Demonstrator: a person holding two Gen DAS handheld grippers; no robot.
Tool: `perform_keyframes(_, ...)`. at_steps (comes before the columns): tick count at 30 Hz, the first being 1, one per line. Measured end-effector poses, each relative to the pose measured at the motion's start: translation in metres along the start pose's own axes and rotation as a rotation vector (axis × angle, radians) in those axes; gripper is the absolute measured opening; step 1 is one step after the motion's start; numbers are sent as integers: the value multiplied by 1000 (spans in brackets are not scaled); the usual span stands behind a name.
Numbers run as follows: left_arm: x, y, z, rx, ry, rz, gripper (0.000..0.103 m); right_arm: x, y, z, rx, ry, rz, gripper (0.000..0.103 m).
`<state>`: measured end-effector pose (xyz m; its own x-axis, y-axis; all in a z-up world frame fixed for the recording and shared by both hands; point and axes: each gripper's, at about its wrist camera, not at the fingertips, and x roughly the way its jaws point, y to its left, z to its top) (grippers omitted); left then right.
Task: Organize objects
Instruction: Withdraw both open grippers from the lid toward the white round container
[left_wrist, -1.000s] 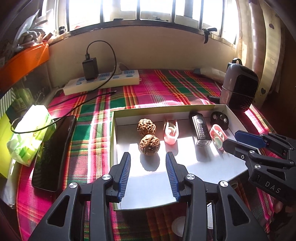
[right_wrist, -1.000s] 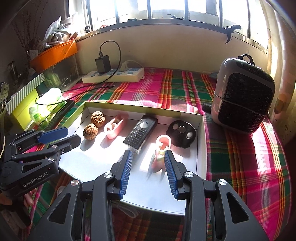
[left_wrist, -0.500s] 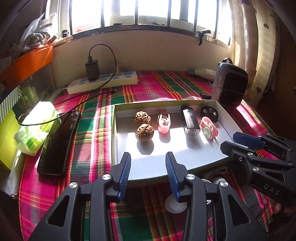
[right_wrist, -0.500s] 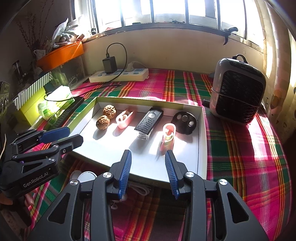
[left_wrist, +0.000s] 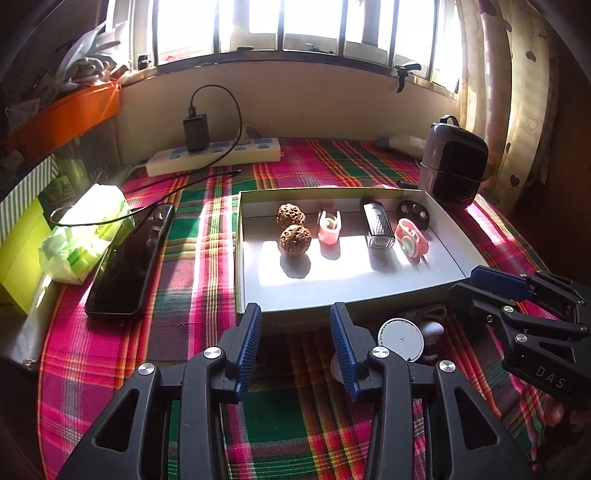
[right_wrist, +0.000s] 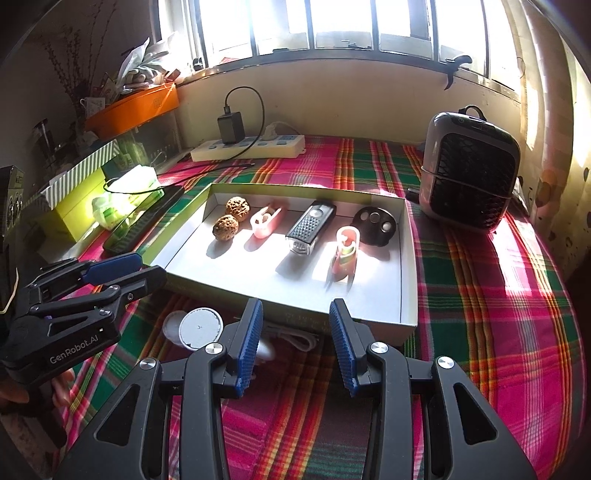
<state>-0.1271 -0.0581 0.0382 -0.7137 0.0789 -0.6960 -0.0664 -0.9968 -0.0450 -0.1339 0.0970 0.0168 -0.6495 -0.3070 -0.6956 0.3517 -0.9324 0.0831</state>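
Both grippers are black plastic frames with triangular cut-outs, silver screw heads and ribbed blue finger pads. The left gripper (left_wrist: 295, 345) reads "GenRobot.AI" in white; the right gripper (right_wrist: 295, 341) shows "DAS", perhaps partial lettering.

We see a shallow white box (left_wrist: 448, 242) on plaid cloth holding a row: two brown walnuts (left_wrist: 293, 229), a pink clip (left_wrist: 329, 229), a black light (left_wrist: 377, 229), another pink clip (left_wrist: 410, 240), a black disc (left_wrist: 413, 214).

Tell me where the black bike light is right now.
The black bike light lies inside the white box, mid-row, between the pink clip on its left and the pink holder on its right.
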Motion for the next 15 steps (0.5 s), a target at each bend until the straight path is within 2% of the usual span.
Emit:
perform_keyframes(8,-7,1,-12,11,4,-12,37,-6,3,-11,10,1,17,39)
perform_keyframes(15,-3,8,-26,-13,41,-42,37,-5,4,-21,12,20,25,39)
